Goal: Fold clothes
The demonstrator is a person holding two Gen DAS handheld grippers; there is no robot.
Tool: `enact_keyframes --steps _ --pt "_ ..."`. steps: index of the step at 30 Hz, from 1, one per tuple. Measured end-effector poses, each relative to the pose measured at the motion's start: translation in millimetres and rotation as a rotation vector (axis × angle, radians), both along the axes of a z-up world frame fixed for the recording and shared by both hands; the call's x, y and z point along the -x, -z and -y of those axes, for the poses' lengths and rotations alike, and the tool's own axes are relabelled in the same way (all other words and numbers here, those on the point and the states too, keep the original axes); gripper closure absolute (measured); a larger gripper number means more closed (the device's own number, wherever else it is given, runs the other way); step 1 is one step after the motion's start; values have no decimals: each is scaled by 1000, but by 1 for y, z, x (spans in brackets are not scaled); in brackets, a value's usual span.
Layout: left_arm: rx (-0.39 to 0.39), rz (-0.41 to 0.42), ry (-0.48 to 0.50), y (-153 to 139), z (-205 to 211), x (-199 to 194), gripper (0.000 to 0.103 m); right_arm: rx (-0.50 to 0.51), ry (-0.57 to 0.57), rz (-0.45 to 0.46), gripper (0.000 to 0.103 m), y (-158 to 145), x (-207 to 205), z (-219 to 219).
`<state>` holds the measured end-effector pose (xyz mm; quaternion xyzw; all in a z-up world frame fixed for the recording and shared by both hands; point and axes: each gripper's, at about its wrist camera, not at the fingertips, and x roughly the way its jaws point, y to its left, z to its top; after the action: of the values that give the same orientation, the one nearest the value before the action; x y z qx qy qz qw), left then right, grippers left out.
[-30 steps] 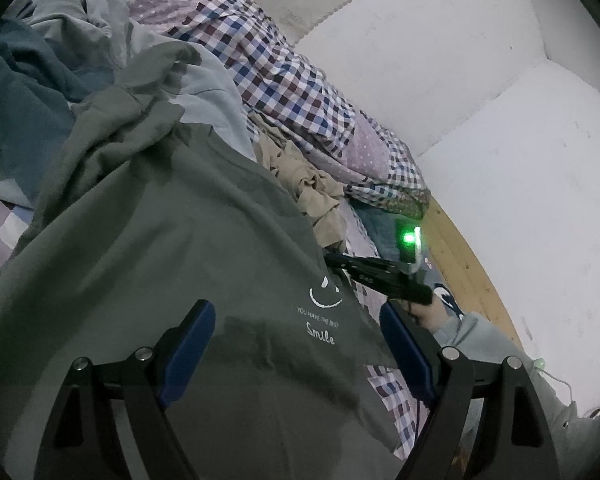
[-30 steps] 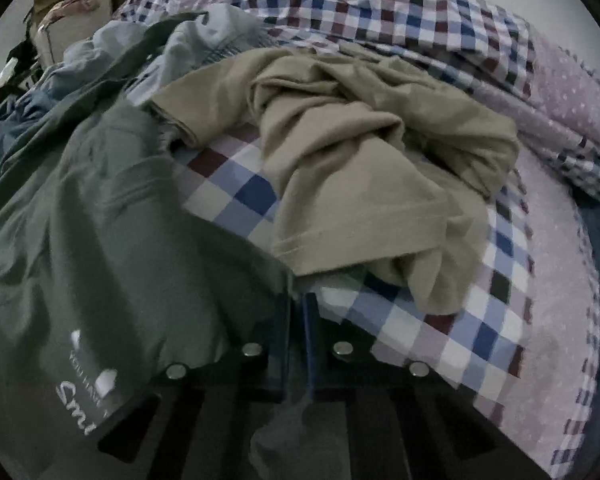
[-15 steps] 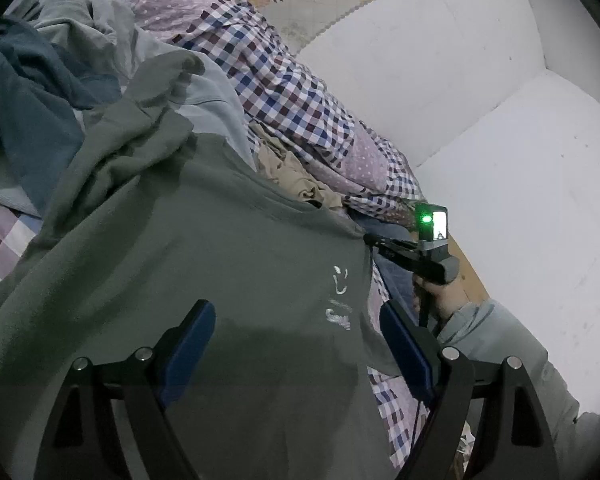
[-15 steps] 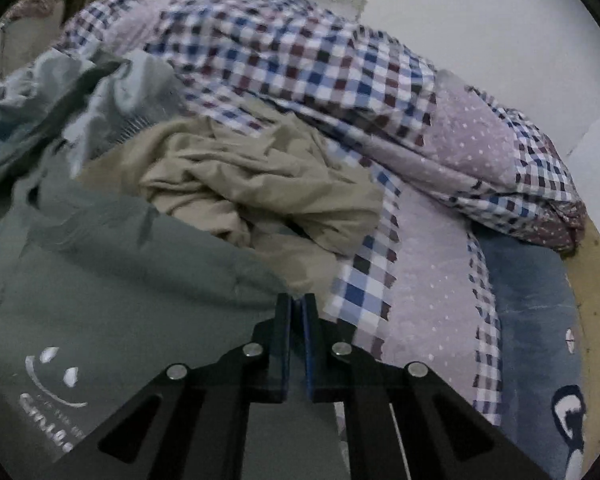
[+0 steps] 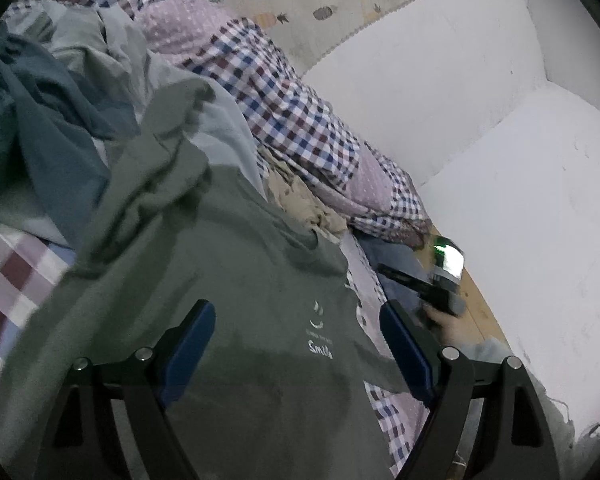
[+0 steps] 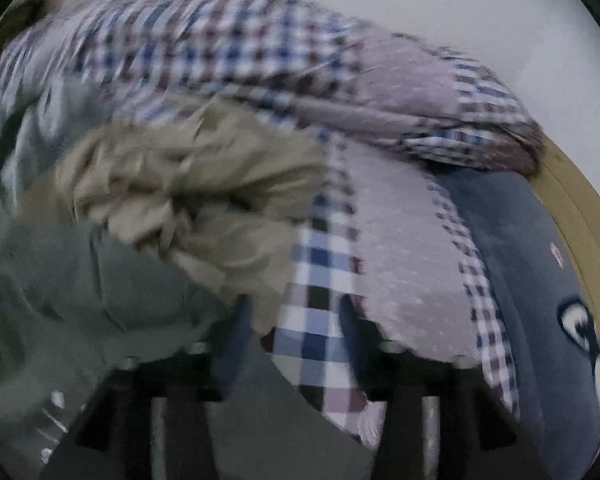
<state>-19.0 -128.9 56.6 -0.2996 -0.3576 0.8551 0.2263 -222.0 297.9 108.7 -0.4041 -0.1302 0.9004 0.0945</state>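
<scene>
A grey-green T-shirt (image 5: pixel 228 280) with a white "Smile" print lies spread over the bed. My left gripper (image 5: pixel 296 344) hovers just above its chest, open, its blue pads (image 5: pixel 188 340) on either side of the print. In the left wrist view a hand holds my right gripper (image 5: pixel 384 270) at the shirt's right edge. In the blurred right wrist view my right gripper (image 6: pixel 296 320) has its fingers apart, with the grey shirt (image 6: pixel 80 300) lying loose to their left and below them. A crumpled beige garment (image 6: pixel 188 184) sits just past the shirt.
A checked quilt (image 5: pixel 280 92) is bunched along the back of the bed. A teal garment (image 5: pixel 40 120) and a light grey one (image 5: pixel 112 40) are heaped at the left. A dark blue blanket (image 6: pixel 540 280) with a cartoon face meets the wooden bed edge (image 6: pixel 580 216); a white wall (image 5: pixel 500 160) stands behind.
My right gripper, shut on the shirt's edge before, now has its fingers apart and the edge has dropped. The shirt lies flatter, print facing up. The left gripper stays open over it.
</scene>
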Motion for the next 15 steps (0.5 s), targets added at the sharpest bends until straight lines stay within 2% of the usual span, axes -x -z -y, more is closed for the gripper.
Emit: enact_keyframes --steps 6,8,12,13,15 --pt "30 -33 -76 -15 22 -8 16 297 -25 -134 42 -50 -90 19" --pt "48 -45 -99 -20 31 -11 16 397 -43 -175 35 -63 -124 30" --pt "135 -50 -129 -26 48 -21 16 587 -129 -249 25 -64 -199 76" --pt "153 -51 -138 -27 53 -23 16 630 -144 -261 20 -61 -213 85" --pt "177 -47 -171 -24 63 -26 16 732 -190 -264 17 -48 -239 103"
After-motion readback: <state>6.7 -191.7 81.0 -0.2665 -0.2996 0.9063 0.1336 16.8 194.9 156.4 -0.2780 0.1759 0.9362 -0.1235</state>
